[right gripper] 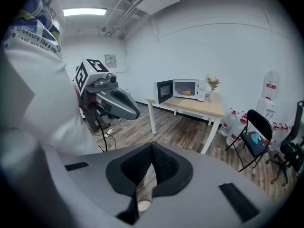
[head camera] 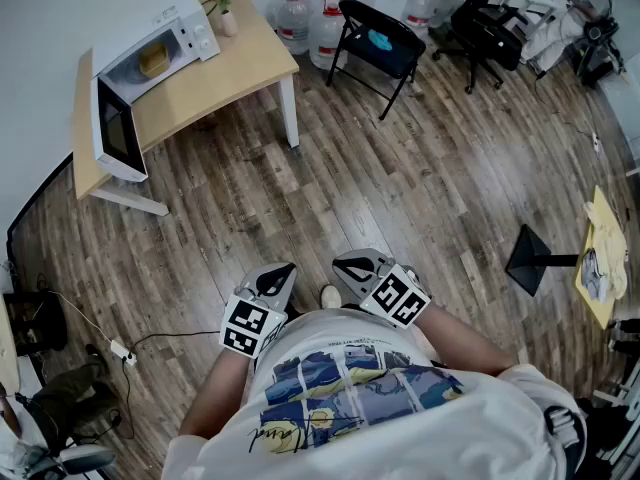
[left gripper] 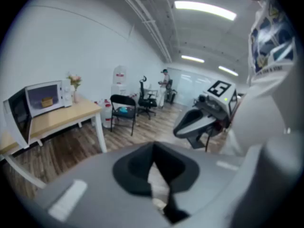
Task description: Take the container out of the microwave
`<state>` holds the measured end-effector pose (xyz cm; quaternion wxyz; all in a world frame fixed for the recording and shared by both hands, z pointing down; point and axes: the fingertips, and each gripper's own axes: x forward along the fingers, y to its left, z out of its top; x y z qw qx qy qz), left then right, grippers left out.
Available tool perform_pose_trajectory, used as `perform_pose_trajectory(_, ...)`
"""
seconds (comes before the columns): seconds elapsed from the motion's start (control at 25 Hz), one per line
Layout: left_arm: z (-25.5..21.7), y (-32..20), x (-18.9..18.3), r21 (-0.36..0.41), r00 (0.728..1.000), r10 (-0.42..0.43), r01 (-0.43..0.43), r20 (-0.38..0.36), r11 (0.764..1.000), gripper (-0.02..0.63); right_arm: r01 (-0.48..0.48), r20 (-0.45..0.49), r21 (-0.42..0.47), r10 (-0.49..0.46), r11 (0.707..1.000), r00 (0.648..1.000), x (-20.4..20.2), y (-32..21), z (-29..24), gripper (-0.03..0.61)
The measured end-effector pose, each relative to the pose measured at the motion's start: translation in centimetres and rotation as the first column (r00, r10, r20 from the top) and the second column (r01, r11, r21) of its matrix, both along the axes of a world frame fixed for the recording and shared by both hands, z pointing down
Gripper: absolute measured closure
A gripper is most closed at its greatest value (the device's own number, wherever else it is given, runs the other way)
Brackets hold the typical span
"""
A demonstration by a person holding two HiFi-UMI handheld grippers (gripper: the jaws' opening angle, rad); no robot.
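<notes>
A white microwave (head camera: 150, 53) stands on a light wooden table (head camera: 215, 78) at the far left, its door (head camera: 118, 133) swung wide open. A small yellowish container (head camera: 153, 61) sits inside it. The microwave (left gripper: 43, 99) with its container (left gripper: 46, 102) shows far off in the left gripper view, and the same microwave (right gripper: 185, 89) appears in the right gripper view. My left gripper (head camera: 280, 276) and right gripper (head camera: 358, 265) are held close to my body, well away from the table. Both are shut with nothing between their jaws.
A pink flower vase (head camera: 222, 3) stands beside the microwave. A black folding chair (head camera: 380, 48), several water jugs (head camera: 300, 18) and an office chair (head camera: 480, 28) stand at the back. A black stand (head camera: 535, 258) is at the right; cables and a power strip (head camera: 120, 350) lie at the left.
</notes>
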<state>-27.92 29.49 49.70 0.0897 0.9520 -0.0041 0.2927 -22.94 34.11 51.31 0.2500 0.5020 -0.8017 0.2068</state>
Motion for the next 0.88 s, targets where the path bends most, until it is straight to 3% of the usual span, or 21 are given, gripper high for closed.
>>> perform_pose_trajectory(0.2,-0.2,0.8,1.8,0.007,1.000,-0.016,0.016,-0.004,1.000,0.604,0.008,0.030,0.007,-0.008,1.000,1.000,0.9,1.0,0.1,0.572)
perform_pose_trajectory(0.4,-0.8,-0.8,3.4,-0.009,0.999,-0.026,0.026,-0.029,1.000,0.604,0.023,0.020,0.016,-0.023,1.000,1.000,2.6,-1.5,0.1,0.572)
perform_pose_trajectory(0.64,0.8,-7.9,5.8,0.001,1.000,-0.004,0.004,-0.020,1.000,0.604,-0.044,-0.006,0.024,0.044,0.999,0.999,6.6,-7.8,-0.6,0.572)
perform_pose_trajectory(0.88,-1.3,-15.9,10.7,0.037,0.996,0.030,-0.026,-0.088,0.999,0.604,-0.062,-0.067,0.035,0.065,0.997,0.996,10.3,-15.5,-2.1,0.571)
